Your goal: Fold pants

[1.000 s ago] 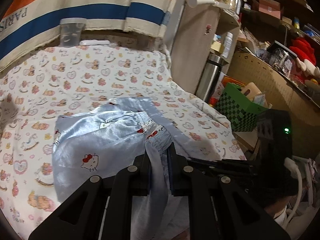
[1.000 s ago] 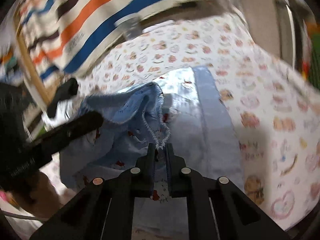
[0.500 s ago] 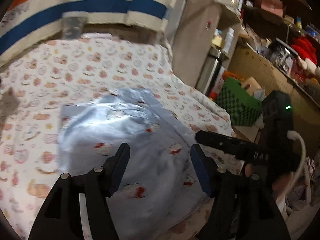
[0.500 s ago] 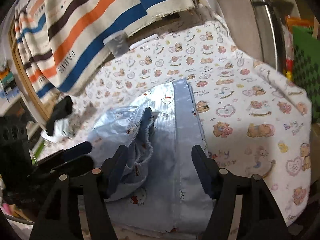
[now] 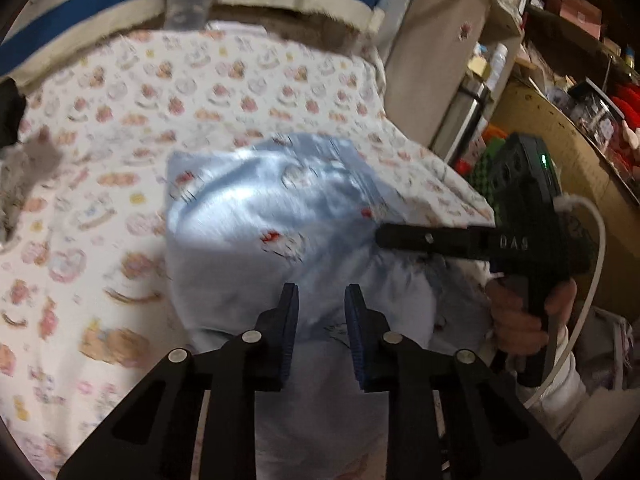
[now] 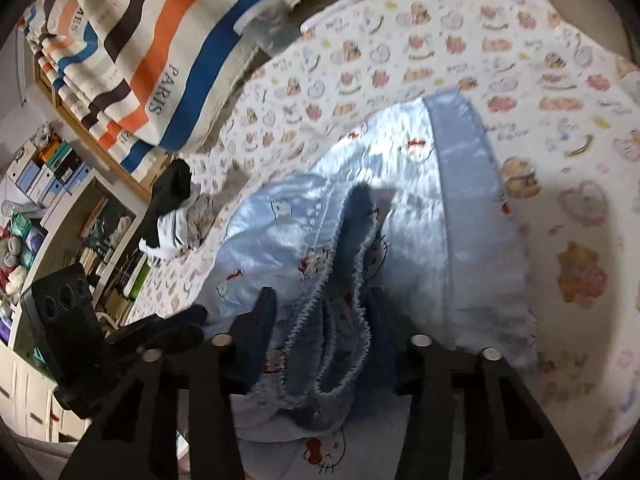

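Shiny light blue pants (image 5: 280,240) with a small cat print lie folded on the patterned bed sheet (image 5: 120,128). My left gripper (image 5: 320,300) is open and empty just above their near edge. My right gripper shows in the left wrist view (image 5: 384,236), reaching in from the right over the pants. In the right wrist view my right gripper (image 6: 324,308) is open, its jaws on either side of the ruffled waistband (image 6: 344,280) without clamping it. The pants (image 6: 420,208) spread beyond it. The left gripper shows there at the lower left (image 6: 168,332).
A striped cloth (image 6: 132,48) hangs behind the bed. Dark and white socks (image 6: 168,208) lie on the sheet at the left. Shelves, a steel bin (image 5: 464,120) and a green crate (image 5: 492,152) stand off the bed's right side.
Both grippers have let go of the waistband and opened. The lifted cloth has dropped onto the rest of the pants. Both grippers have come in low over the pants.
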